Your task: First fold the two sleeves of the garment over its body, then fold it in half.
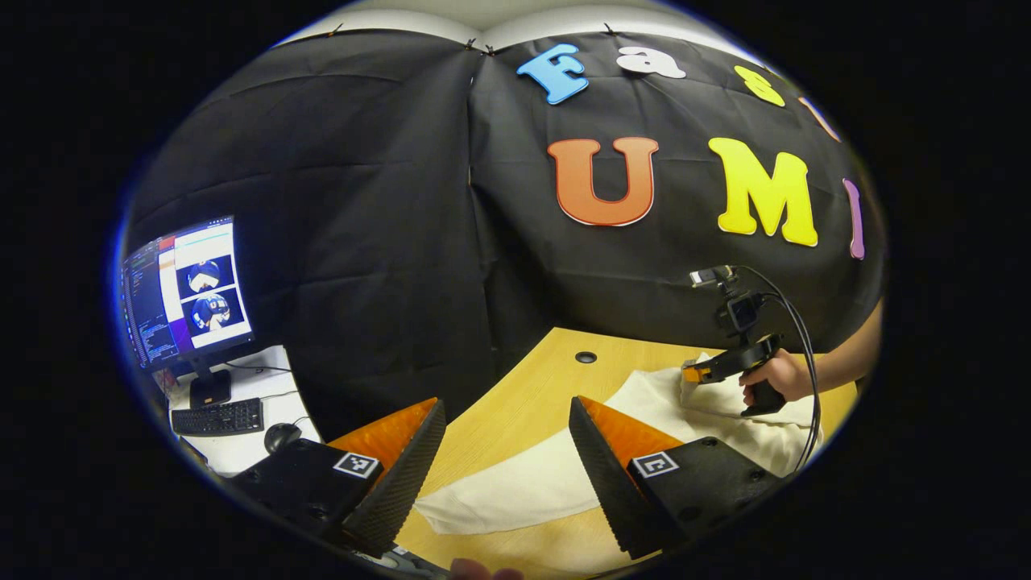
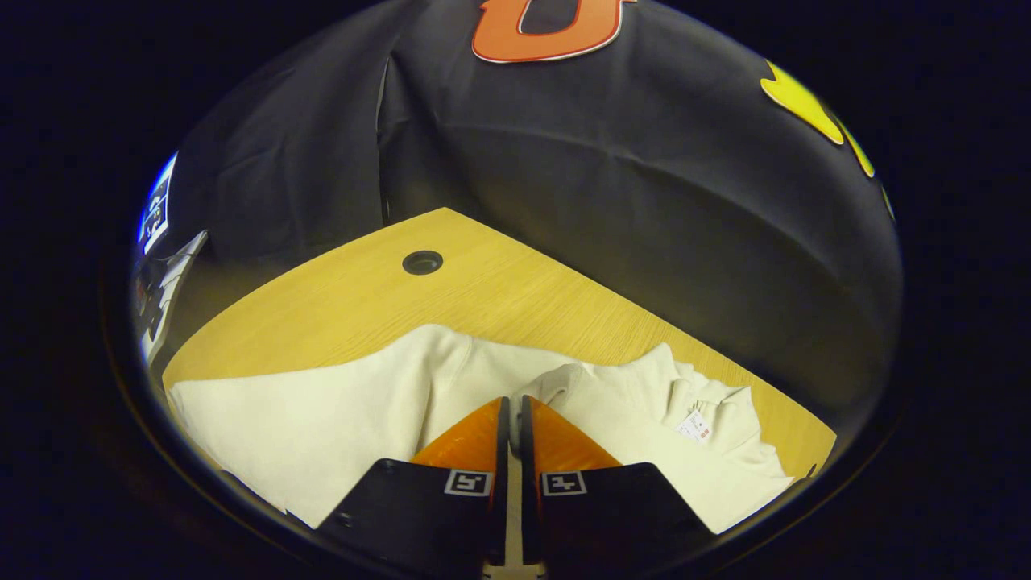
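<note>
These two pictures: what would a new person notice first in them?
The cream garment lying on the wooden table, with the right gripper shut, a fold of the cloth at its tips. In the left gripper view, the left gripper is open above the table's near edge, and a lit monitor stands at far left.

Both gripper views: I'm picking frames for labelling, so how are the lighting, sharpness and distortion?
Left gripper view: strong fisheye bending, the monitor glares bright, the garment stays sharp. Right gripper view: dimmer, the table edges bow, the garment is evenly lit, the right claw is crisp.
</note>
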`<action>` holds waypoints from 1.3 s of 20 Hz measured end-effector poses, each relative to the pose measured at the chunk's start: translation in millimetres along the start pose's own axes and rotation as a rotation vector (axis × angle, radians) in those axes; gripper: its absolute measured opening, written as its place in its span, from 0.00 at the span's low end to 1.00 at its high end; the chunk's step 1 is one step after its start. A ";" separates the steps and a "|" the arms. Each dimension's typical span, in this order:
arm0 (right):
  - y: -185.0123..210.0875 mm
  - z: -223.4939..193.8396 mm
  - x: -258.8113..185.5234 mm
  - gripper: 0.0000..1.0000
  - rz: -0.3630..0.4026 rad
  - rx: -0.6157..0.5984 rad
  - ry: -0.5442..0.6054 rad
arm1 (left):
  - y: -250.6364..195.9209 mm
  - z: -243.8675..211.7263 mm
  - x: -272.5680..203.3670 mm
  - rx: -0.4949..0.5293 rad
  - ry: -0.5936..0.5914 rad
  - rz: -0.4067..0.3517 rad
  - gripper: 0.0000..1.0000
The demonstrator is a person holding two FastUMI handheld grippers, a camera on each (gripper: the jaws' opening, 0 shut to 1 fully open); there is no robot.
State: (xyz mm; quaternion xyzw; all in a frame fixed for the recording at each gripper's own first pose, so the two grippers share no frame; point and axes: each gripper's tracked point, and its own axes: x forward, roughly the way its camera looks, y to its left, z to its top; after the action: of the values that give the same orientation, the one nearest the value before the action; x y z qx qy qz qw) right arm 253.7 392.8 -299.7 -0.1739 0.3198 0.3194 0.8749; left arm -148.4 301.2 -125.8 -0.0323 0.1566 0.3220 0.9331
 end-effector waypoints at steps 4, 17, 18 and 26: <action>8.1 3.1 -12.2 0.30 0.028 0.022 -0.008 | 7.8 -6.1 -0.3 -0.021 0.008 0.000 0.98; 11.8 43.8 -190.5 1.00 0.016 0.140 -0.279 | 65.8 -65.7 -16.1 0.046 0.051 -0.044 0.98; 9.3 48.2 -212.8 1.00 0.005 0.132 -0.314 | 69.0 -76.5 -16.1 0.051 0.065 -0.060 0.98; 6.8 32.7 -336.9 1.00 -0.025 0.121 -0.437 | 72.1 -162.8 8.0 0.072 0.213 -0.186 0.98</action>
State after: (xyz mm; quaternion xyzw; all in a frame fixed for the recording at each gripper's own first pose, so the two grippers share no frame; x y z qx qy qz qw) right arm 64.6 263.6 -50.4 -0.0516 0.1392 0.3186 0.9362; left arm -230.7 336.6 -279.8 -0.0472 0.2627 0.2229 0.9376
